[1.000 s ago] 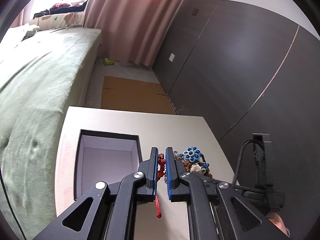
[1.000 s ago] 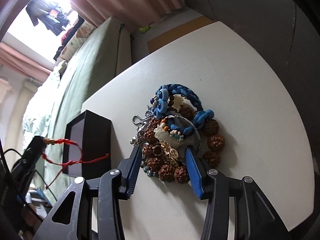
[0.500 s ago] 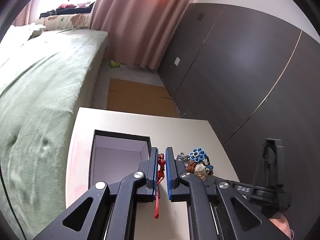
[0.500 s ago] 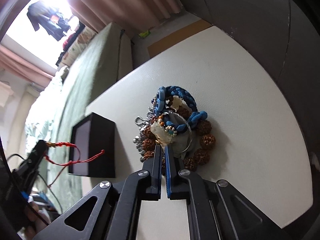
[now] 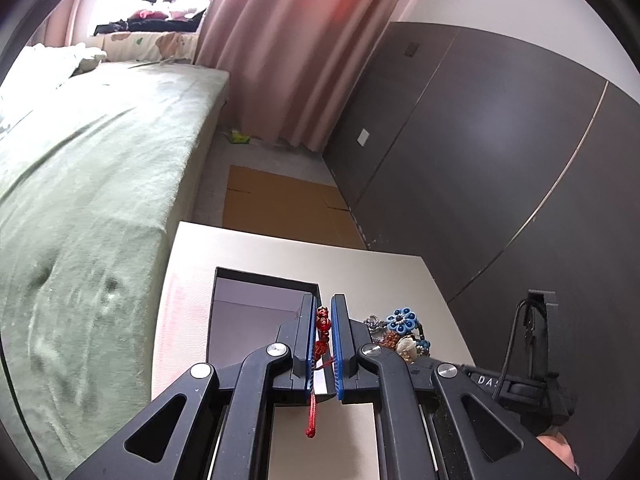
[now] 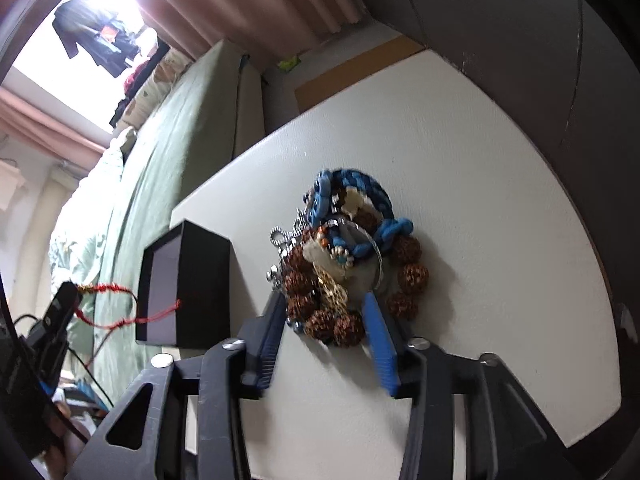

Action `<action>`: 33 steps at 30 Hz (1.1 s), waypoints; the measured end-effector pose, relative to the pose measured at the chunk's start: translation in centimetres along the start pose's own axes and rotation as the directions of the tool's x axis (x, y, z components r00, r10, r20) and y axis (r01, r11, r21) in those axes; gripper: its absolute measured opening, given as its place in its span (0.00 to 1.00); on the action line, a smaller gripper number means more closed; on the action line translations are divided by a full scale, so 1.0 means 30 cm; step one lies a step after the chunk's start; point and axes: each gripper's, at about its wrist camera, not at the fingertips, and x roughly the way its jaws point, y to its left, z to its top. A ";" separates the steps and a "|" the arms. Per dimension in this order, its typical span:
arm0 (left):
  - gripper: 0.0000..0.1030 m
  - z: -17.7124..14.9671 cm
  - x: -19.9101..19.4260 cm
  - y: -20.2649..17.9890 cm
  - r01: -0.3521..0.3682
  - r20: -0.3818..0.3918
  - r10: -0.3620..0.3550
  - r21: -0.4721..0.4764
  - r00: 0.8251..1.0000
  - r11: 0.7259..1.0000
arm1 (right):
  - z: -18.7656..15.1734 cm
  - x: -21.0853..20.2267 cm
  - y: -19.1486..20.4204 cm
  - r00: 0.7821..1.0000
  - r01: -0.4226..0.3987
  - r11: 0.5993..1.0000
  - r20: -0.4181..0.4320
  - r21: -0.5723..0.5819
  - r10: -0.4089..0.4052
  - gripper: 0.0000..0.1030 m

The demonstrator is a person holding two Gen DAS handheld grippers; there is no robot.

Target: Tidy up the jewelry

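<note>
My left gripper (image 5: 324, 312) is shut on a red beaded cord bracelet (image 5: 322, 326), held above the near right corner of the open black box (image 5: 256, 312); its cord tail hangs down. In the right wrist view the bracelet (image 6: 108, 304) dangles from the left gripper (image 6: 66, 298) beside the box (image 6: 200, 284). My right gripper (image 6: 324, 316) is open, its fingers astride the near end of the jewelry pile (image 6: 344, 256) of blue braided, brown seed-bead and metal pieces. The pile also shows in the left wrist view (image 5: 400, 332).
The white table (image 6: 460, 200) stands beside a green-covered bed (image 5: 80, 184) on the left and a dark wall (image 5: 500, 160) on the right. Cardboard (image 5: 280, 204) lies on the floor beyond the table's far edge. Pink curtains hang behind.
My right gripper was open, shut half a second ago, and has opened again around the pile's near end. My left gripper has drifted leftward toward the box with the red bracelet.
</note>
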 end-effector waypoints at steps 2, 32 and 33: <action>0.07 0.003 0.000 0.003 0.001 -0.001 -0.001 0.000 1.000 1.000 | 0.004 0.005 0.004 1.000 -0.002 1.000 0.007 -0.003 0.002 0.42; 0.07 0.023 -0.013 0.031 -0.004 0.006 0.004 -0.027 1.000 1.000 | -0.023 -0.064 -0.036 0.997 -0.070 0.997 0.043 0.045 0.068 0.09; 0.07 0.024 -0.016 0.032 -0.005 0.007 0.006 -0.027 1.000 1.000 | -0.024 -0.069 -0.042 0.996 -0.083 0.995 0.045 0.054 0.080 0.09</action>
